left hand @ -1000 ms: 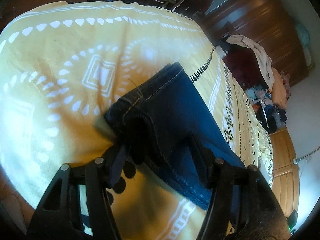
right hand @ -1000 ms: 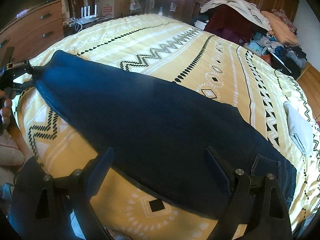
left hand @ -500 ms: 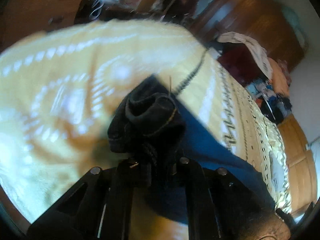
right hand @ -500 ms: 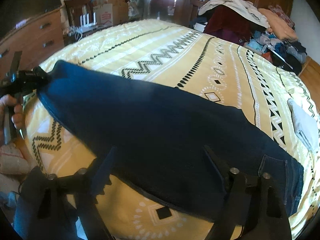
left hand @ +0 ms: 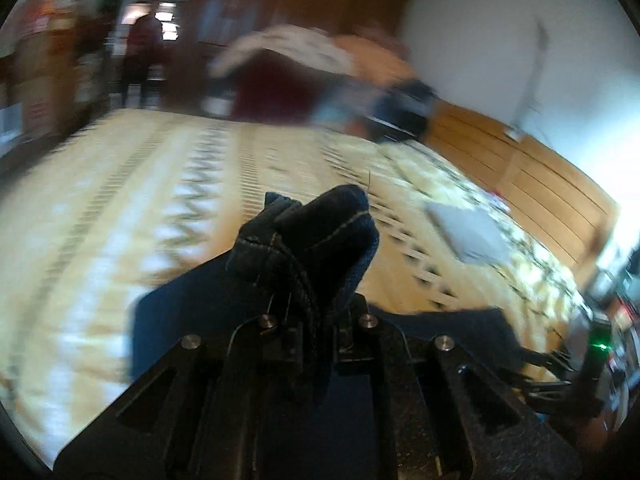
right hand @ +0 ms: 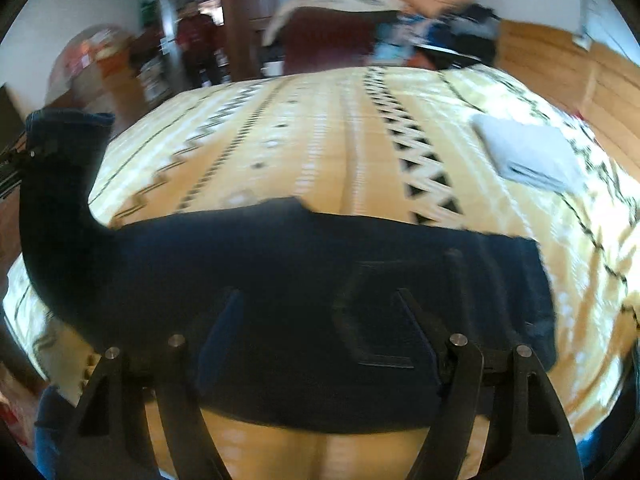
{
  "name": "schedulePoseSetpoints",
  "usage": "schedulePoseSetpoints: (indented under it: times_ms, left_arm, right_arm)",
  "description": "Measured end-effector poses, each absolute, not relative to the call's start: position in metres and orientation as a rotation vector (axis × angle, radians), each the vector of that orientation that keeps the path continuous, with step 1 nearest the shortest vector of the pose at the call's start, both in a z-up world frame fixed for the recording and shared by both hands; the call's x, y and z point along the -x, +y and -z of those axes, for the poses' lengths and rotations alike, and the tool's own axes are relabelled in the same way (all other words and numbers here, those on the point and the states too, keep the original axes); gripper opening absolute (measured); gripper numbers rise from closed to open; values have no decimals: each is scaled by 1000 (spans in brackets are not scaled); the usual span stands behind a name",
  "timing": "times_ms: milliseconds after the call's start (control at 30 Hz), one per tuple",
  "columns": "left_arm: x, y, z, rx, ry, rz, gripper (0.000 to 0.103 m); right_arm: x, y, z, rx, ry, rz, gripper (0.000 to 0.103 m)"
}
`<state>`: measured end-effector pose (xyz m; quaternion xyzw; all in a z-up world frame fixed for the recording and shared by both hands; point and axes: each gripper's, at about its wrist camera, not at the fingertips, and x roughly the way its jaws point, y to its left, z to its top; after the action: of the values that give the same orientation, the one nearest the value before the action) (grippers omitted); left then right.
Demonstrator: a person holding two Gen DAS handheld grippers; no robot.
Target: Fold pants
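The left gripper [left hand: 316, 312] has its jaws clamped together on the bunched hem of the pants [right hand: 280, 300], lifting that leg end off the bed [right hand: 320, 140]. The right gripper [right hand: 320, 312] has its jaws apart, gripping nothing, after closing slightly; it hangs above the pants near a back pocket [right hand: 384, 320]. The rest of the dark blue pants lies across the yellow patterned bedspread. A folded grey cloth [right hand: 528, 156] lies farther back, well apart.
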<state>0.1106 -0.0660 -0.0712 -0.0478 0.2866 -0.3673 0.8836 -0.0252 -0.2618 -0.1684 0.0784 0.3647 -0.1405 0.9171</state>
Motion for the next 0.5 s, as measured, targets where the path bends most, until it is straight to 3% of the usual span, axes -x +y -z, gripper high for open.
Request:
schedulePoseSetpoints:
  times_ms: [100,233,300,367,400,500]
  left_arm:
    - [-82,-139,113,-41,639,843,11]
    - [-47,-207,242,-418,894,803,21]
    - [-21,-203,244,-503,724,766,26]
    - [-17,-202,236,-533,735,786,38]
    - [-18,-197,231,-504,751,833,50]
    - [-8,-182,218,-469,760,902,53]
  right_arm:
    - [42,-298,177,-194,751,327,79]
    - [63,-340,197,-237,782,349,79]
    - [69,-351,204,-245,797,342,79]
    - [73,-356,209,-235,804,323,80]
    - [73,-356,210,-225,799,311,80]
    - [67,-351,209,-228,773,250,82]
